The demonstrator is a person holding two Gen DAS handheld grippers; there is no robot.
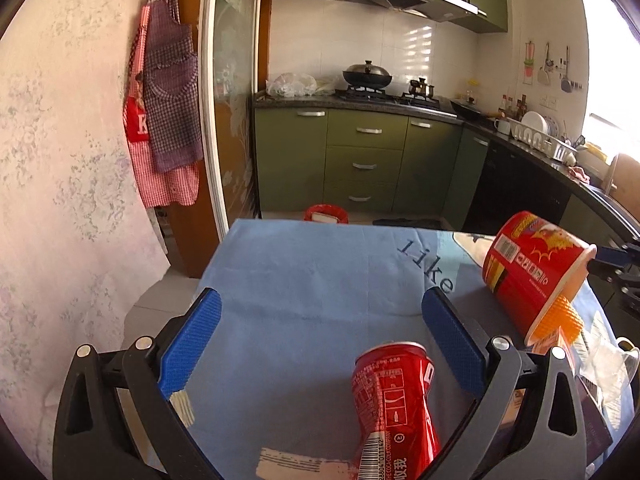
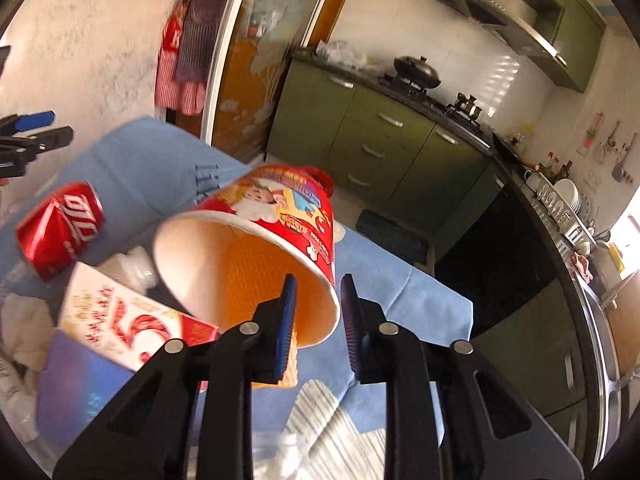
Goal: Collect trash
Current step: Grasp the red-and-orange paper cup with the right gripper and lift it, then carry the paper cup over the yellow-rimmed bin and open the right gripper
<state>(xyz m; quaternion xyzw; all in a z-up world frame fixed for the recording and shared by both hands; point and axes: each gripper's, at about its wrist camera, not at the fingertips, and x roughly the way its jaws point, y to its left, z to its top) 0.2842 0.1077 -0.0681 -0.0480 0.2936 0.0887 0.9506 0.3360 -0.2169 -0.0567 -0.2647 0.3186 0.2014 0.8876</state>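
A crushed red cola can (image 1: 394, 404) lies on the blue tablecloth (image 1: 312, 272), between my left gripper's (image 1: 324, 336) open blue fingers and nearer the right one. The can also shows in the right wrist view (image 2: 60, 228). My right gripper (image 2: 320, 320) is shut on the rim of a red paper noodle cup (image 2: 276, 248) and holds it tilted above the table. One finger is inside the cup, the other outside. The cup also shows in the left wrist view (image 1: 532, 268), at the right.
A red and white carton (image 2: 120, 320) and clear plastic wrap (image 2: 132, 264) lie beside the cup, with white crumpled trash at the left. A red bin (image 1: 326, 213) stands on the floor beyond the table's far edge. Green kitchen cabinets (image 1: 360, 160) line the back.
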